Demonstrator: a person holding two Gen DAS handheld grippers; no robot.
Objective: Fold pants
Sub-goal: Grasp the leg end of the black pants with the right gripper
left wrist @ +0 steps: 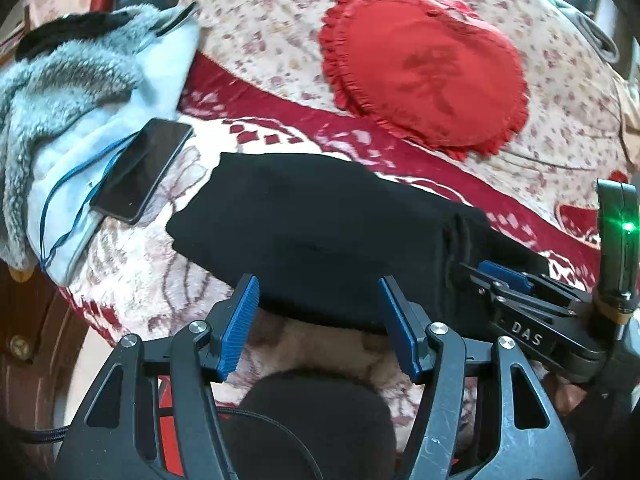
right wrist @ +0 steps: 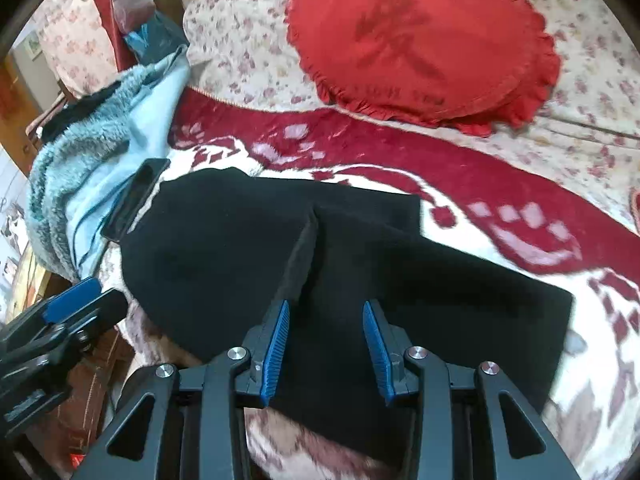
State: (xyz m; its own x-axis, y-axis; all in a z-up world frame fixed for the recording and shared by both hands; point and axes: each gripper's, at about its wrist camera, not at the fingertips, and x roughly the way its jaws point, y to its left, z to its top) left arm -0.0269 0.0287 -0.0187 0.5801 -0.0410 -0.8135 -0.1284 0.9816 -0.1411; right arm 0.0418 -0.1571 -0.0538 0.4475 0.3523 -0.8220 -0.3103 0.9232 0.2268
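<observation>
The black pants (left wrist: 312, 224) lie folded into a thick bundle on the red and white blanket (left wrist: 248, 136). They also show in the right wrist view (right wrist: 360, 264), with a raised fold edge near the middle. My left gripper (left wrist: 318, 288) is open and empty at the near edge of the pants. My right gripper (right wrist: 325, 312) is open and empty, its fingers over the near part of the pants. The right gripper also shows in the left wrist view (left wrist: 504, 276), at the right end of the bundle. The left gripper shows in the right wrist view (right wrist: 76, 296), at the left.
A red frilled cushion (left wrist: 424, 68) lies on the floral bedspread (left wrist: 260, 20) behind the pants. A black phone (left wrist: 142, 168) with a blue cable rests on a light blue fleece garment (left wrist: 80, 92) to the left. The bed's left edge drops to a wooden frame (left wrist: 28, 340).
</observation>
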